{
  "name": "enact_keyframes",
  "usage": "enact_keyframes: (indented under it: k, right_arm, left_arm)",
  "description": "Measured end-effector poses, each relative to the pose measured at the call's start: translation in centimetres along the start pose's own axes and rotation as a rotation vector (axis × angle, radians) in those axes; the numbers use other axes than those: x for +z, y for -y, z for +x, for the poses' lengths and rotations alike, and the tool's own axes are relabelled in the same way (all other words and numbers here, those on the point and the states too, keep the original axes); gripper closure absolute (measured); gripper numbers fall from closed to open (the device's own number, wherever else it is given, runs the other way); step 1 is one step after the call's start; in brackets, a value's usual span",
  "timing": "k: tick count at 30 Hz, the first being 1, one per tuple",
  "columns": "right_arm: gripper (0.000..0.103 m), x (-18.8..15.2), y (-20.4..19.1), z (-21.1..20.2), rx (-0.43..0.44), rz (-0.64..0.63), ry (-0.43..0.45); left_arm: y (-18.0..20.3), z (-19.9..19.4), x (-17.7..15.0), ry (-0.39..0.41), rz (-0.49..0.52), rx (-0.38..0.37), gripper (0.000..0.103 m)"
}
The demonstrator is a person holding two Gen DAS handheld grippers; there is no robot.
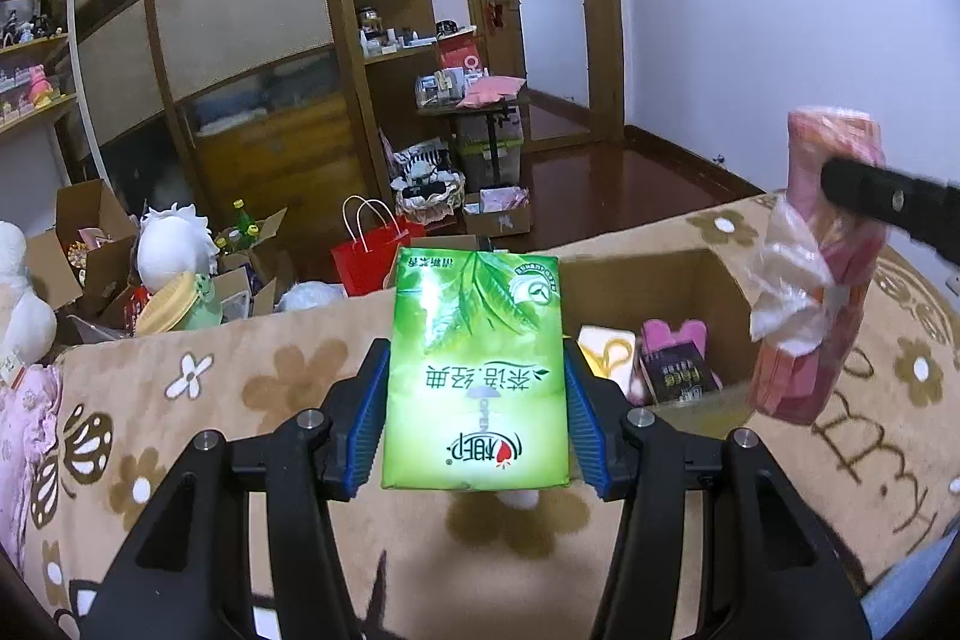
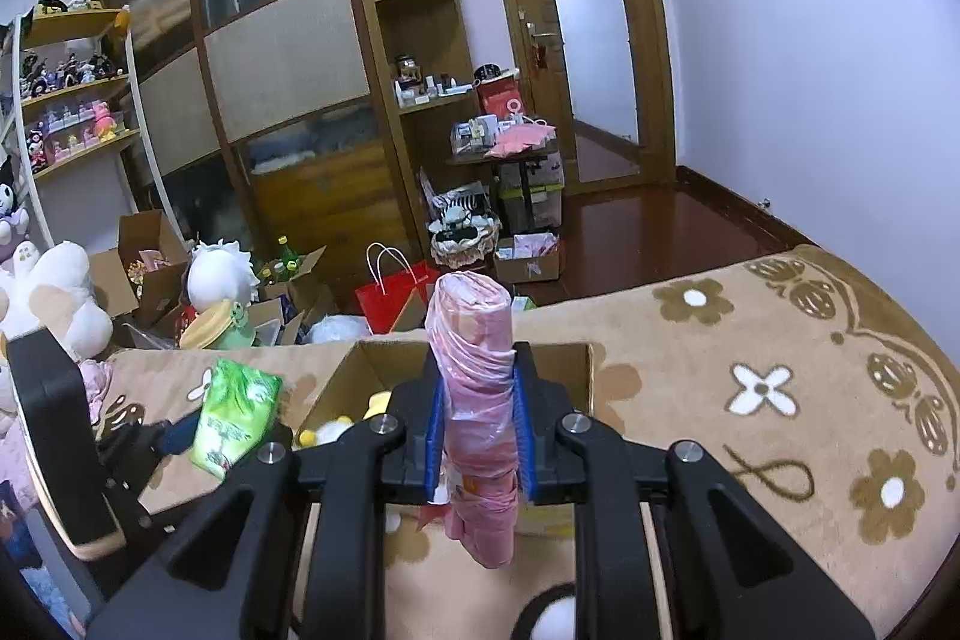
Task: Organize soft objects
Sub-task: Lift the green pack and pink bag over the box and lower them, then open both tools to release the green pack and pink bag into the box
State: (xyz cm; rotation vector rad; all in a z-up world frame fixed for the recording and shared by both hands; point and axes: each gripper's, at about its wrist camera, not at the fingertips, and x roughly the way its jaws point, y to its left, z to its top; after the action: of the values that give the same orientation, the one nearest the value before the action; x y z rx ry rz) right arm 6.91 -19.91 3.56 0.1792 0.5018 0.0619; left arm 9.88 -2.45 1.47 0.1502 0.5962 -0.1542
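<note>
My left gripper (image 1: 477,400) is shut on a green tissue pack (image 1: 477,370) and holds it above the flowered blanket, just left of an open cardboard box (image 1: 714,280). The pack also shows in the right wrist view (image 2: 237,412). My right gripper (image 2: 478,412) is shut on a pink plastic-wrapped roll (image 2: 477,400), held upright over the box (image 2: 576,358). In the left wrist view the roll (image 1: 822,268) hangs at the right, above the box's right side. Inside the box lie a pink packet (image 1: 672,346), a yellow-white item (image 1: 606,349) and yellow and white soft pieces (image 2: 327,430).
The beige flowered blanket (image 2: 750,400) covers the bed. Beyond its far edge the floor holds plush toys (image 1: 174,244), open cartons, a red paper bag (image 1: 366,256) and a basket. A wardrobe, shelves and a door stand behind.
</note>
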Motion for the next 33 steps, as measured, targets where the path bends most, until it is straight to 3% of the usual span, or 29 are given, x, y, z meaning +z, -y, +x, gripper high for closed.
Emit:
enact_keyframes:
  k: [12, 18, 26, 33]
  right_arm:
    - [0.082, 0.3, -0.1, 5.7, 0.071, 0.007, -0.031]
    - [0.082, 0.0, 0.2, 8.2, 0.123, 0.01, -0.048]
    - [0.079, -1.9, 1.3, 12.8, 0.12, 0.032, -0.16]
    - [0.078, -2.6, 1.5, 13.5, 0.132, 0.034, -0.184]
  left_arm:
    - [-0.2, 4.2, 2.6, 0.021, 0.009, 0.029, 0.051]
    - [0.0, 6.7, 1.6, -0.025, 0.016, 0.021, 0.051]
    - [0.2, 9.0, 0.2, -0.072, 0.027, 0.01, 0.05]
    - [-0.1, 9.7, -0.1, -0.08, 0.014, 0.022, 0.048]
